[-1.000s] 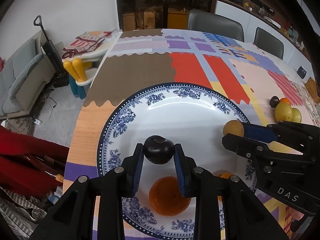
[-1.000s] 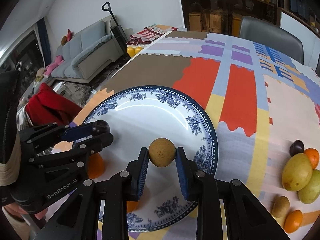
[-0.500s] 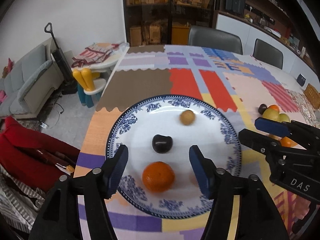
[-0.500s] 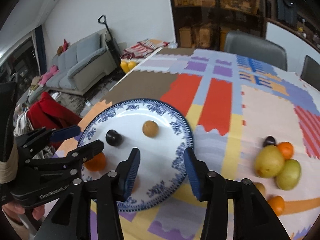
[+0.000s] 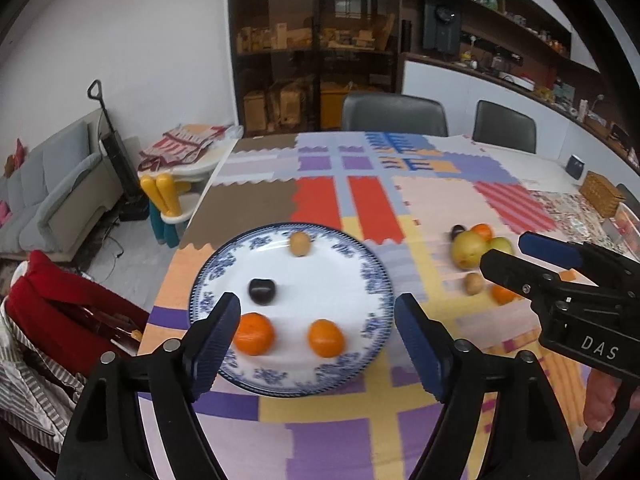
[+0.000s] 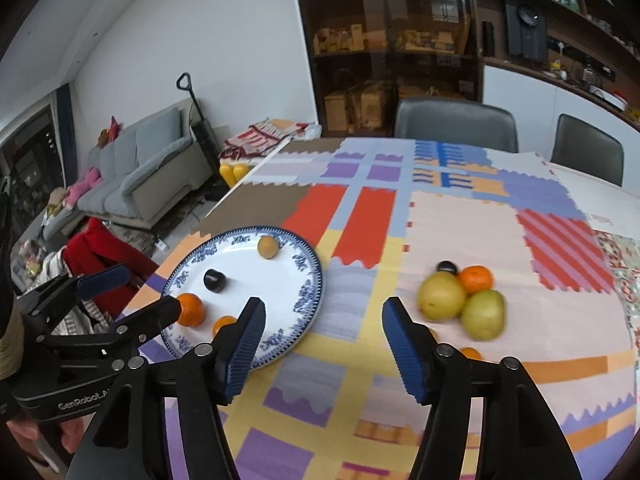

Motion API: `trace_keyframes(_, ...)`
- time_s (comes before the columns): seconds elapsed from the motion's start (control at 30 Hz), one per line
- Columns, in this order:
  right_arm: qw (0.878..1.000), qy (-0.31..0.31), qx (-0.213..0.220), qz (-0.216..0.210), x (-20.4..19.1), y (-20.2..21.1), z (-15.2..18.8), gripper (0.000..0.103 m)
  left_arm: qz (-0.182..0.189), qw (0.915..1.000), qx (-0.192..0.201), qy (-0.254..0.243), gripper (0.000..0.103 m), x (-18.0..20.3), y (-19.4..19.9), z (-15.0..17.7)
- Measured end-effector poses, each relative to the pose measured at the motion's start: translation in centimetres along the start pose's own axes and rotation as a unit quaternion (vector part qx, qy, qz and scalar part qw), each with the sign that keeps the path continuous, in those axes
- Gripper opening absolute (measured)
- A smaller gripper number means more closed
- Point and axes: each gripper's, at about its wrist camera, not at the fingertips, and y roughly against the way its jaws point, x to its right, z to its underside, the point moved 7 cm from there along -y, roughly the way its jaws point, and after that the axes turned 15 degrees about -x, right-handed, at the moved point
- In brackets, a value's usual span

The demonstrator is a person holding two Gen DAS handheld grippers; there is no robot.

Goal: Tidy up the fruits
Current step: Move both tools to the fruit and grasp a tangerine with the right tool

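A blue-and-white plate (image 5: 372,276) (image 6: 308,276) lies on the patchwork tablecloth. On it rest a dark plum (image 5: 262,291) (image 6: 214,280), a small tan fruit (image 5: 299,243) (image 6: 267,246) and two oranges (image 5: 254,333) (image 5: 326,337). My left gripper (image 5: 318,330) hovers above the plate's near edge, jaws opening, nothing between them. My right gripper (image 6: 323,334) hangs over the cloth right of the plate, jaws opening and empty. A fruit pile (image 6: 460,298) (image 5: 472,242) of pears, an orange and a plum lies to the right.
Two grey chairs (image 5: 394,112) stand at the table's far side. A sofa (image 6: 148,168), a red cloth heap (image 5: 60,312) and a small yellow-and-teal child chair (image 5: 168,204) are on the floor left of the table. A wicker box (image 5: 602,194) sits far right.
Both grippers let go of their fruit: the plum and the tan fruit now lie on the plate. Both have drawn back and up, with jaws spread wider.
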Motion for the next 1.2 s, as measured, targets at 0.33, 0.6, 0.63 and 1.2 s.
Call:
trace_keyframes(0.33, 0.999, -0.006, 0.041, 0.033, 3.3, 4.6, 1.4, 0.065, 0.013, 0.9986, 0.03, -0.042, 0.086, 5.1, 2.4, -0.2)
trace_keyframes(0.6, 0.997, -0.017, 0.046, 0.056, 6.6, 6.3, 3.1, 0.065, 0.027, 0.9926, 0.048, -0.108, 0.086, 9.8, 2.3, -0.5)
trace_keyframes(0.63, 0.997, -0.019, 0.044, 0.058, 7.0, 6.4, 3.3, 0.065, 0.029, 0.9917, 0.049, -0.115, 0.086, 10.2, 2.2, -0.5)
trace_keyframes(1.2, 0.997, -0.008, -0.03, 0.068, 10.5, 1.7, 5.9, 0.065, 0.092, 0.9758, 0.015, -0.198, 0.073, 14.7, -5.4, -0.9)
